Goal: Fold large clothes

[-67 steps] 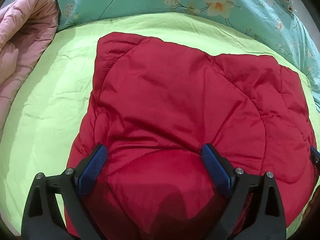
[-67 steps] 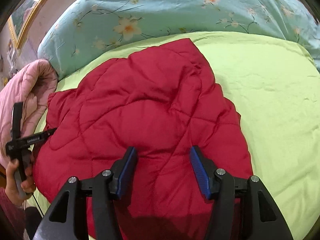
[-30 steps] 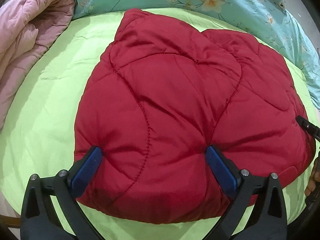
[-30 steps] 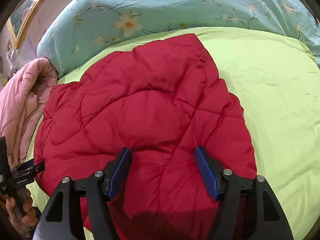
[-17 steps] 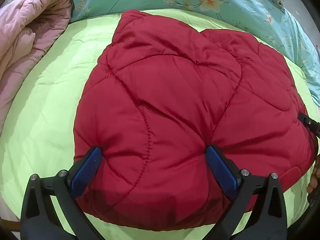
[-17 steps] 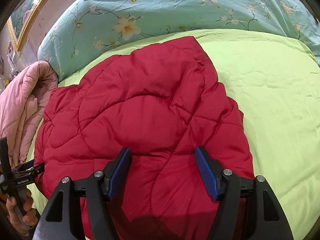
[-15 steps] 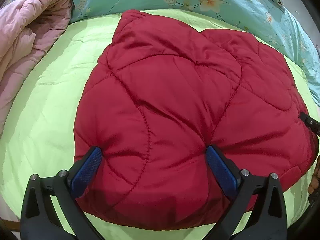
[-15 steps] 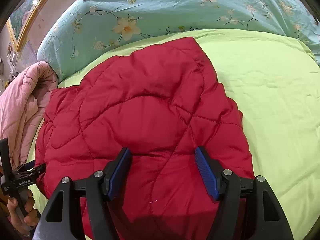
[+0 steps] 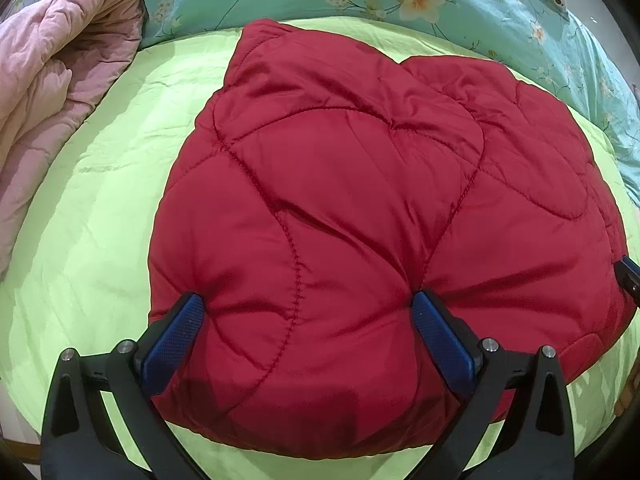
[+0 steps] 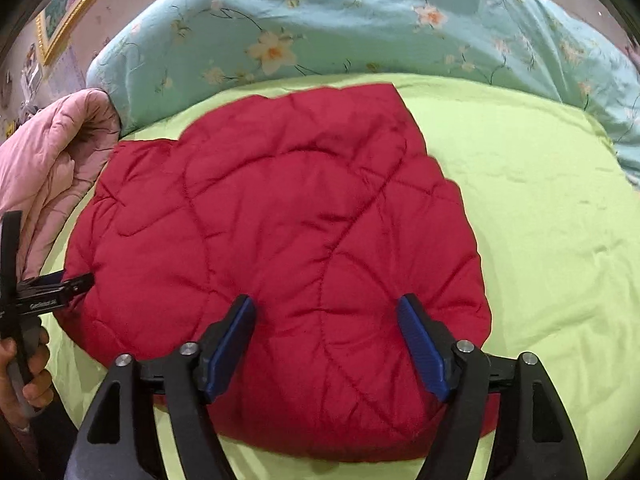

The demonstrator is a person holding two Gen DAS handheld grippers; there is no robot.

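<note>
Widening since before, right gripper (image 10: 326,316) lifts off red jacket (image 10: 280,240); left gripper (image 9: 306,312) spread, empty.

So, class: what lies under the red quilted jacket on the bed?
The red jacket rests on a lime-green sheet, which shows all round its edges. Behind it is a floral teal duvet. Anything directly beneath the jacket is covered and cannot be seen.

A red quilted jacket (image 9: 340,208) lies folded into a puffy, rounded bundle. It rests flat on the lime-green bedsheet (image 9: 100,184), near the bed's front edge.
</note>
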